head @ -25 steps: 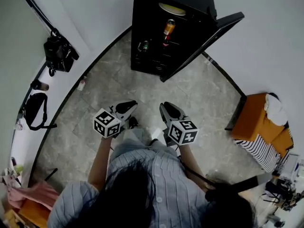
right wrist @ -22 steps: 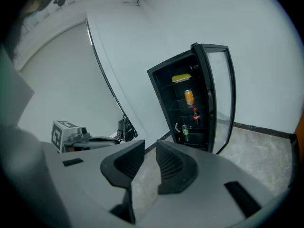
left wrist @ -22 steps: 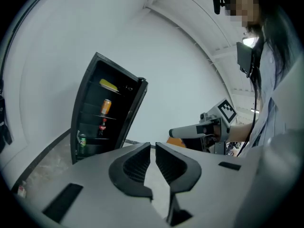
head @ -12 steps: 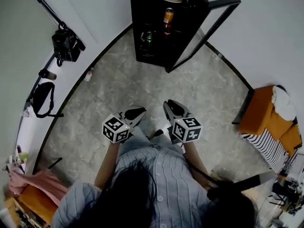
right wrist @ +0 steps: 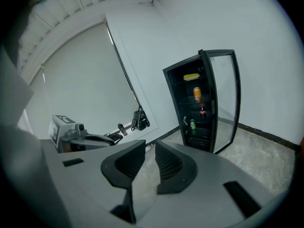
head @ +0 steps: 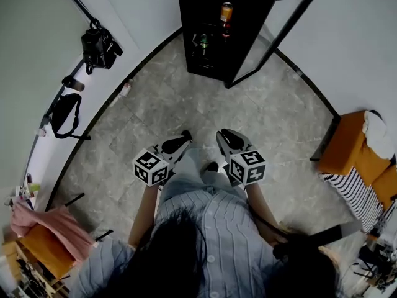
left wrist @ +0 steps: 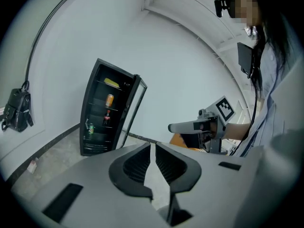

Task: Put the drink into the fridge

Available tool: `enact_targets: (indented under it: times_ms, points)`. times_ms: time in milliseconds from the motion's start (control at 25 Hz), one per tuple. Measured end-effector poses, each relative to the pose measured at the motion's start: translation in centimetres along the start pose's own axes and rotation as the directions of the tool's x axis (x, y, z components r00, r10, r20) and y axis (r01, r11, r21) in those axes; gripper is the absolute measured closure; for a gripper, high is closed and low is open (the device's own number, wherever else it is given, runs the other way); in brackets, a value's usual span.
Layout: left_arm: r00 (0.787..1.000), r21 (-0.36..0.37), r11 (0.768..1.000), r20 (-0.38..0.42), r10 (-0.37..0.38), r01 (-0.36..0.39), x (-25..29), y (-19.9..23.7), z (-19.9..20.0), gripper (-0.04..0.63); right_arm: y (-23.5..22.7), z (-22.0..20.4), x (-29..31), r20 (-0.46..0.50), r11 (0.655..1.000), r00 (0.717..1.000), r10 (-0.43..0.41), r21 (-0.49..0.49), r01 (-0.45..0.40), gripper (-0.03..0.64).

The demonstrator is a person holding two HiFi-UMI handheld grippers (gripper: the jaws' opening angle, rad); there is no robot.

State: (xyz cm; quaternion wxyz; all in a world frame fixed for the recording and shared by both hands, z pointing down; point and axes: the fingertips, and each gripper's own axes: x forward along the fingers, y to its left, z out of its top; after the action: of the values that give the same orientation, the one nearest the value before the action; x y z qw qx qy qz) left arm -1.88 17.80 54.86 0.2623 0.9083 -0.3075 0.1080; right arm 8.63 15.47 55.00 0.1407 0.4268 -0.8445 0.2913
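The grey left gripper is shut and empty, and so is the grey right gripper. An orange drink can sits in the tall black fridge, upper middle. Its glass door is open; closing it seems next.

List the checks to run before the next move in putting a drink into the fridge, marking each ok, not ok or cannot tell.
1. Fridge door open: ok, it stands wide.
2. Left gripper holds a drink: not ok; jaws together, nothing between them.
3. Right gripper holds a drink: not ok; jaws together, nothing between them.
4. Drink to fetch located: cannot tell; the only clear drinks, the orange can, red bottle and green can, are already inside.
5. Free shelf room: cannot tell from this far back.
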Motion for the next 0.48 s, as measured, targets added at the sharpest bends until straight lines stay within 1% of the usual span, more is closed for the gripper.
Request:
enact_targets:
  times_ms: [240,360,480]
  points:
    - [1.0,-0.002,1.0,0.018,0.0,0.0,-0.3,-2.8,-1.5,0.554,0.7,-1.0,-2.2,0.007,0.999,1.0,0.021,-0.041,-0.021,0.546]
    - [1.0,-0.003,1.0,0.013,-0.001,0.001,-0.3,-3.7,-2.0,0.554,0.6,-1.1,-3.2,0.015,0.999,1.0,0.016,-0.049,-0.015,0.546]
    - [1.0,0.01,1.0,0.008,-0.011,0.011,0.2,-4.5,-1.8,0.554,-0.1,-0.8,-4.0,0.033,0.999,0.999,0.003,-0.04,-0.001,0.548]
